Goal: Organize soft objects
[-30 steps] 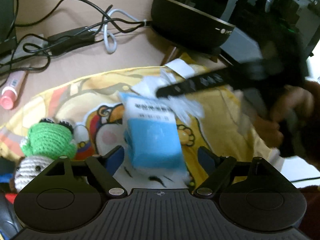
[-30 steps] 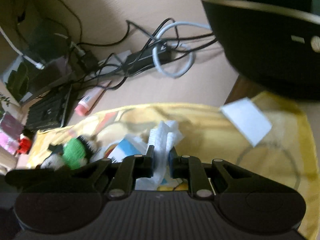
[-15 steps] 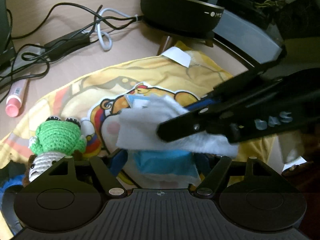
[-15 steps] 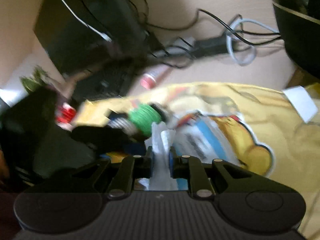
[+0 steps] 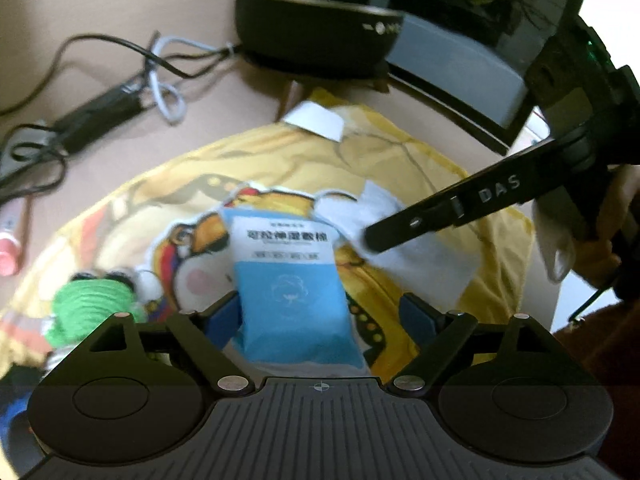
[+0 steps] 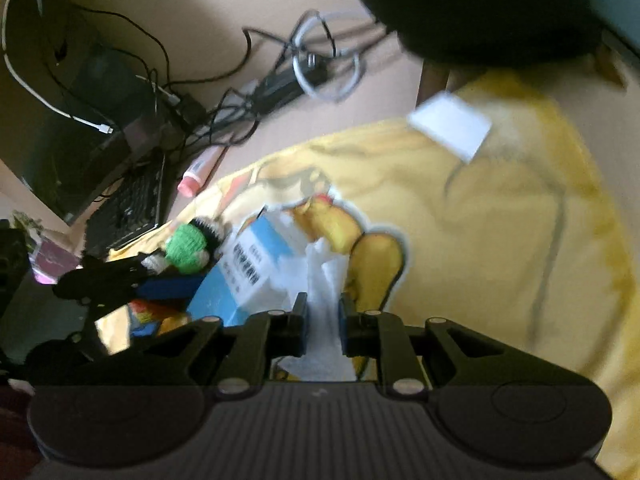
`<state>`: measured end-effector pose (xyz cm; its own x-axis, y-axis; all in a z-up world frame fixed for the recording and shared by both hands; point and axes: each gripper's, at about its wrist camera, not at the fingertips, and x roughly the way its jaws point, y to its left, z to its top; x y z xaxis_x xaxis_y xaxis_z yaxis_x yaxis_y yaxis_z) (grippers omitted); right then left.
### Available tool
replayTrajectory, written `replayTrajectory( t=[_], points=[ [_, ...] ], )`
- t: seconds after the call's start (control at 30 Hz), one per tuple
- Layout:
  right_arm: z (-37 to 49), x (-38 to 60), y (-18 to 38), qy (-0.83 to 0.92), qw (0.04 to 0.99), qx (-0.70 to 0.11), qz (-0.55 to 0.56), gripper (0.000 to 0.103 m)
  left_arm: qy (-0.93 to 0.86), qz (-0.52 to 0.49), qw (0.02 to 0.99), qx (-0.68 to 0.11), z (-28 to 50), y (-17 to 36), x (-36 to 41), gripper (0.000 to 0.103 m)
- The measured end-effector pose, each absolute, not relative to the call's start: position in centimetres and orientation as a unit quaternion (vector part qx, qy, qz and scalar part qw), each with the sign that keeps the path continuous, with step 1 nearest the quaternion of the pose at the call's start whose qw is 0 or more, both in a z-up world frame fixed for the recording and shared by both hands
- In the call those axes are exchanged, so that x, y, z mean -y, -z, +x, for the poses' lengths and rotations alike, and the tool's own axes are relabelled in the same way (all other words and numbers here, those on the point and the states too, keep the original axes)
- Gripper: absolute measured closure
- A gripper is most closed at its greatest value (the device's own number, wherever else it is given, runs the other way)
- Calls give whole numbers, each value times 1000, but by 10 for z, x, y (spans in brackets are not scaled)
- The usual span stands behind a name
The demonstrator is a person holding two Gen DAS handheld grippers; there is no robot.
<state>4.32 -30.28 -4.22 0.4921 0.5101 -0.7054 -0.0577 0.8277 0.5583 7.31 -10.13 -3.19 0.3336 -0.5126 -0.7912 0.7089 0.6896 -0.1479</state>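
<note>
Right gripper (image 6: 323,316) pinches a white tissue (image 6: 324,280) above the yellow cartoon cloth (image 6: 500,216), just right of the blue cotton-pad packet (image 5: 289,280). Left gripper (image 5: 320,312) stands wide around that packet; a green crocheted toy (image 5: 94,304) lies to its left.

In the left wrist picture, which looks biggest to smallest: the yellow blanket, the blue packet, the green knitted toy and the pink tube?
1. yellow blanket
2. blue packet, though it sits nearest the camera
3. green knitted toy
4. pink tube, partly cut off at the edge
</note>
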Motion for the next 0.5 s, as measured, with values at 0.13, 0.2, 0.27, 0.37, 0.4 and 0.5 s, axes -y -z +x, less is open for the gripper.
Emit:
replayTrajectory(
  t=[0.13, 0.2, 0.27, 0.37, 0.4, 0.5],
  points=[
    [51, 282, 38, -216, 823, -463, 249, 85, 390, 139, 797, -441, 73, 41, 106, 10],
    [54, 273, 27, -244, 824, -451, 242, 85, 393, 152, 796, -435, 73, 43, 107, 10],
    [57, 266, 20, -261, 822, -445, 242, 85, 392, 151, 796, -435, 77, 44, 106, 10],
    [63, 256, 16, -279, 819, -443, 235, 85, 381, 144, 800, -440, 83, 46, 101, 10],
    [65, 253, 17, -281, 819, -443, 234, 85, 375, 143, 803, -441, 84, 45, 99, 10],
    [71, 252, 19, -276, 820, -443, 236, 85, 350, 164, 813, -435, 76, 37, 95, 9]
  ],
)
